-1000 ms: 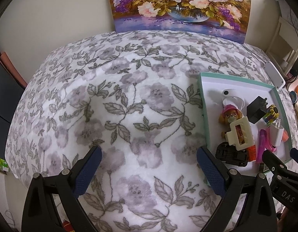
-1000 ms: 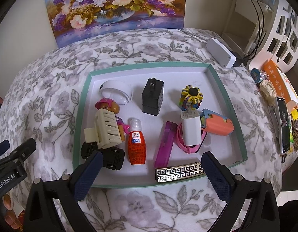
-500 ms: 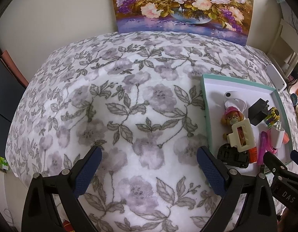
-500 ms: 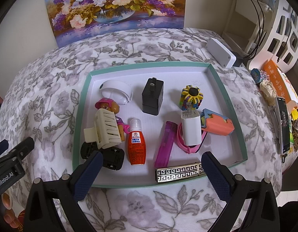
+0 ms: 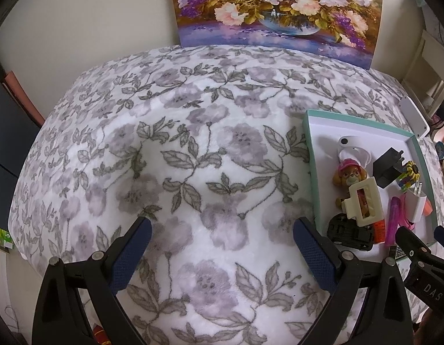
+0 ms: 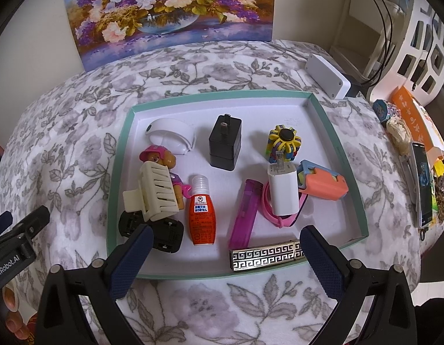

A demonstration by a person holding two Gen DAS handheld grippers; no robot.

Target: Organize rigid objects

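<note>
A teal-rimmed white tray (image 6: 352,178) on the floral cloth holds several small things: a cream hair claw (image 6: 154,194) on a pink toy dog (image 6: 158,155), a black toy car (image 6: 164,231), a red bottle (image 6: 201,215), a purple lighter (image 6: 245,215), a black plug (image 6: 224,143), a white charger (image 6: 282,188) and a patterned metal clip (image 6: 265,256). My right gripper (image 6: 226,248) is open and empty above the tray's near edge. My left gripper (image 5: 222,243) is open and empty over bare cloth, left of the tray (image 5: 312,172).
A flower painting (image 6: 170,8) leans on the wall behind the table. A white box (image 6: 328,79) lies behind the tray. A phone (image 6: 421,184), an orange packet (image 6: 414,118) and clutter sit at the right edge. White shelving (image 6: 417,40) stands at far right.
The left gripper has drawn slightly back and left, so the tray sits further right in its view. The right gripper has hardly moved.
</note>
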